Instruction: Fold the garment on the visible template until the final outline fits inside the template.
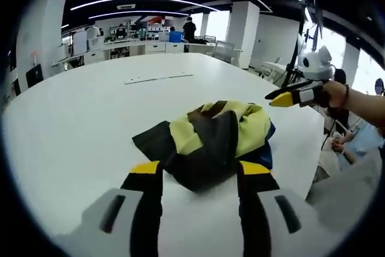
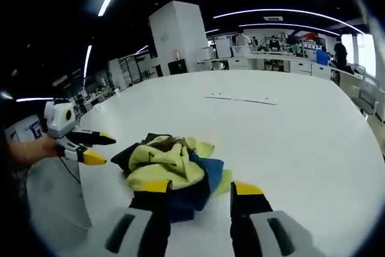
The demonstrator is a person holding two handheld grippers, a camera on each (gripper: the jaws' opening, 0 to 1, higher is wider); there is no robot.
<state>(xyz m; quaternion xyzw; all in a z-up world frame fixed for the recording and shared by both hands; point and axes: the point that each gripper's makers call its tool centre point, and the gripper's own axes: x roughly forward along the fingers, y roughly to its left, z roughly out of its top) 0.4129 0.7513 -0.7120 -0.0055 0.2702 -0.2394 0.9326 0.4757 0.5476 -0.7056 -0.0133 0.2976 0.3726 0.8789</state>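
Note:
A crumpled garment in yellow, black and blue lies in a heap on the round white table. My left gripper stands open just short of the heap, its yellow-tipped jaws on either side of the near black fold. In the right gripper view, my right gripper is open at the heap's near edge, its left jaw over the garment. The left gripper hovers open to the heap's left, and the right gripper is held by a hand beyond the heap's right side.
A thin pale strip lies flat on the table beyond the garment, also seen as the strip. The table edge runs close on the right. Desks, pillars and a standing person fill the far room.

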